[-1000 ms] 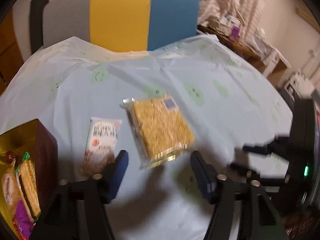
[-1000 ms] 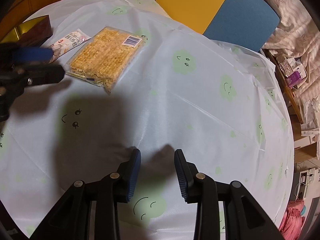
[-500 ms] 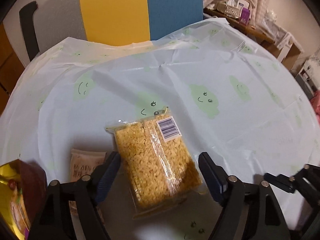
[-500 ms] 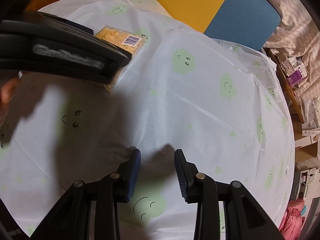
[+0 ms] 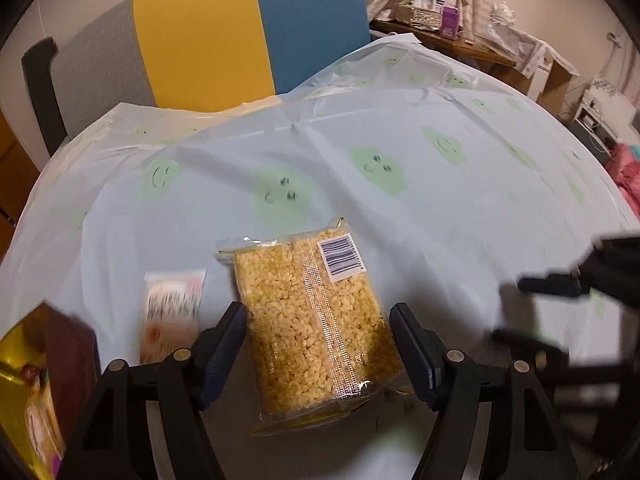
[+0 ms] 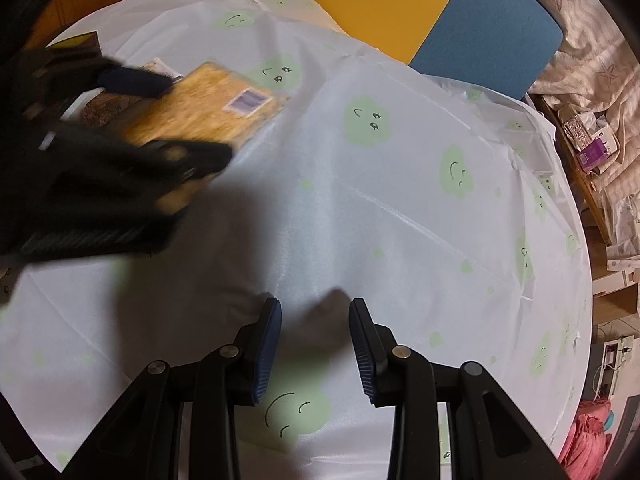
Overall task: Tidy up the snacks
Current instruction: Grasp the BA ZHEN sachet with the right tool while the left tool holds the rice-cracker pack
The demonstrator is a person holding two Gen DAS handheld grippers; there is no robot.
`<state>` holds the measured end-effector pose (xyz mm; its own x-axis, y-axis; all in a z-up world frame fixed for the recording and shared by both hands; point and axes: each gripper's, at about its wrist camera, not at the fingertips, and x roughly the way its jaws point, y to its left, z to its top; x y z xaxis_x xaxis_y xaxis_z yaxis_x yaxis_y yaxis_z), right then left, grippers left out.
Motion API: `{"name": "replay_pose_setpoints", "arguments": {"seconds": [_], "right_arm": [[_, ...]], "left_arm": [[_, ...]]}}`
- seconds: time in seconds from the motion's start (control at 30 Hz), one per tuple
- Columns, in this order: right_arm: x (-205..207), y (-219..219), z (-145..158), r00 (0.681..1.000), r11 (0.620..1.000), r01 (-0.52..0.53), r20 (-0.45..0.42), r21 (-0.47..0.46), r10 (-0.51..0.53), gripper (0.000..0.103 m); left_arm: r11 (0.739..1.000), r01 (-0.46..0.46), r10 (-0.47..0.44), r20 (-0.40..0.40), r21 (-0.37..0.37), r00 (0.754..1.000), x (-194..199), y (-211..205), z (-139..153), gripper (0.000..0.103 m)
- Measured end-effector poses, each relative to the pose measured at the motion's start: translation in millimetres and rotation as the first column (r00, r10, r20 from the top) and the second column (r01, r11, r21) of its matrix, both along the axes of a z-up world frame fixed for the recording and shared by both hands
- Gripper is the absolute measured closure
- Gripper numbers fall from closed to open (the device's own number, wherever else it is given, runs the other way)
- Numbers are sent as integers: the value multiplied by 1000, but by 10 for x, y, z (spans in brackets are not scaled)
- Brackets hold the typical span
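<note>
Two snack packets (image 5: 316,328) (image 5: 172,312) — one box (image 5: 36,380) — two tongs (image 5: 320,354) (image 6: 314,344).

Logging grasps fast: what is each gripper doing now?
Left gripper: closing around the puffed-rice snack pack, not gripping yet.
Right gripper: open, empty.

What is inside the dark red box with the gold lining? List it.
The dark red box sits at the left wrist view's edge. Inside, one blurred snack packet lies on its gold lining. Anything deeper is hidden by the box wall and cut off by the frame.
</note>
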<state>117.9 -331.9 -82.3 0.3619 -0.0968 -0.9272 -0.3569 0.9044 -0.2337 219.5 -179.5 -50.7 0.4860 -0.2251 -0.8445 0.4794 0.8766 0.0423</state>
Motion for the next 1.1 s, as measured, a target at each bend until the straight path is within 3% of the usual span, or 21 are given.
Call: {"name": "replay_pose_setpoints", "arguments": {"seconds": [0.2,0.53,0.87,1.1], "right_arm": [[57,-67,-15,1000,1000,7,-12,18,-6,67],[64,-42,-44,1000,1000,3,7,4,-3,66],[-120,45,26,998,999,44,34,11,-44,66],[-41,301,365,997,978,55,37,203,-63,66]], "left_arm": [[999,-12,12,3,-30,1000,-474,236,9,30],[997,-52,59,127,-52,990,-1499,650,-9,29],[990,-79,98,175,-117,980,-1674,837,-60,29],[987,-82,111,222,-136,969,-1762,839,-101,28]]}}
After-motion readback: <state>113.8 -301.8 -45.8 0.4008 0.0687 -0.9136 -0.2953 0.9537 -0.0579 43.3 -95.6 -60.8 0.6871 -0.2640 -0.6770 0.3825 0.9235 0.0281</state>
